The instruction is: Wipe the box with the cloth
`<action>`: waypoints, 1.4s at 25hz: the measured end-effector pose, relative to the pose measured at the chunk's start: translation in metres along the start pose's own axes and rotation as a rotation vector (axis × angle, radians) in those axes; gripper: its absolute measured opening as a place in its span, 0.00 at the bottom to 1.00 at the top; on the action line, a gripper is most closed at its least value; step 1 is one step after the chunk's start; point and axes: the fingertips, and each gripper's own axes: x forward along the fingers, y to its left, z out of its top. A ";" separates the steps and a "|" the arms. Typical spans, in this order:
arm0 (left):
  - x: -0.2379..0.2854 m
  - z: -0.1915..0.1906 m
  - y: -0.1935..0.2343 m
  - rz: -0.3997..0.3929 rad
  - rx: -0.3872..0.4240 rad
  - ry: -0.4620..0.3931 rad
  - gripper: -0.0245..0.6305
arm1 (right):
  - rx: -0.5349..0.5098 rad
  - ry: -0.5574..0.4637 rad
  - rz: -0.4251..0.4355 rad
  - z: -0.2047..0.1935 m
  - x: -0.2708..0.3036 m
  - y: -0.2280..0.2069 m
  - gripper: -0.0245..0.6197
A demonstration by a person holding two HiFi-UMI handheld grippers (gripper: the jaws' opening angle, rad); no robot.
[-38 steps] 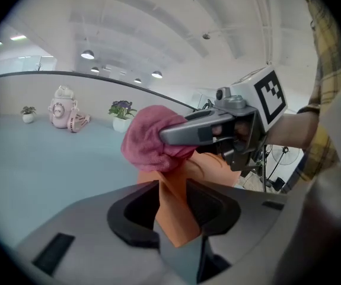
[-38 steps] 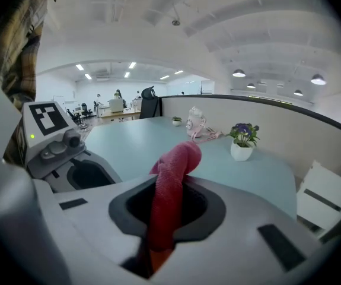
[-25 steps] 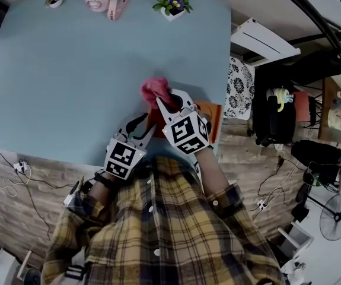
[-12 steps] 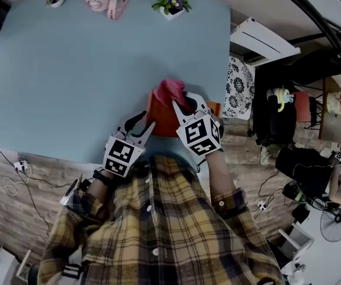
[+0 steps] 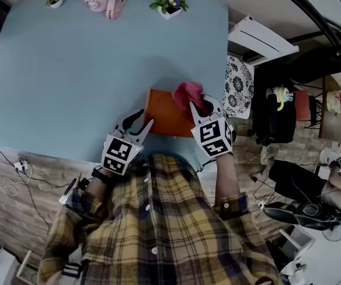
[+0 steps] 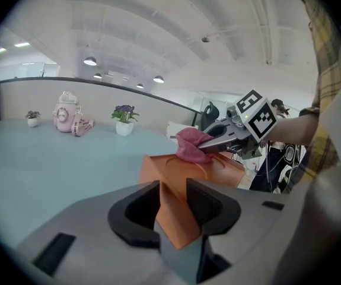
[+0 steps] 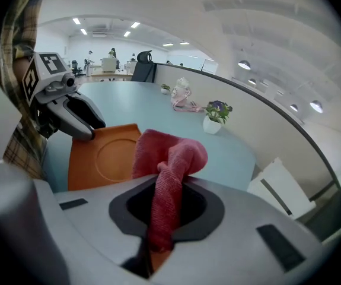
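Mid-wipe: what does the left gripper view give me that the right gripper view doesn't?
Only the left gripper view looks along the left gripper and shows its fingers closed on the near corner of the orange box. Only the right gripper view looks along the right gripper and shows the red cloth pinched between its fingers. Both show the box's top with its round recess, the cloth against that top, the opposite gripper from outside, the pink bottle and the flower pot.
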 end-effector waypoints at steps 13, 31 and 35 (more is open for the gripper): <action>0.000 0.000 0.000 0.005 0.000 -0.003 0.25 | 0.037 0.114 -0.094 -0.047 -0.025 -0.036 0.11; 0.000 0.000 0.000 0.000 -0.001 -0.013 0.25 | 0.168 -0.014 -0.218 -0.035 -0.079 -0.060 0.11; 0.000 0.000 0.001 0.005 0.000 -0.018 0.25 | 0.226 -0.170 -0.167 0.007 -0.095 -0.042 0.11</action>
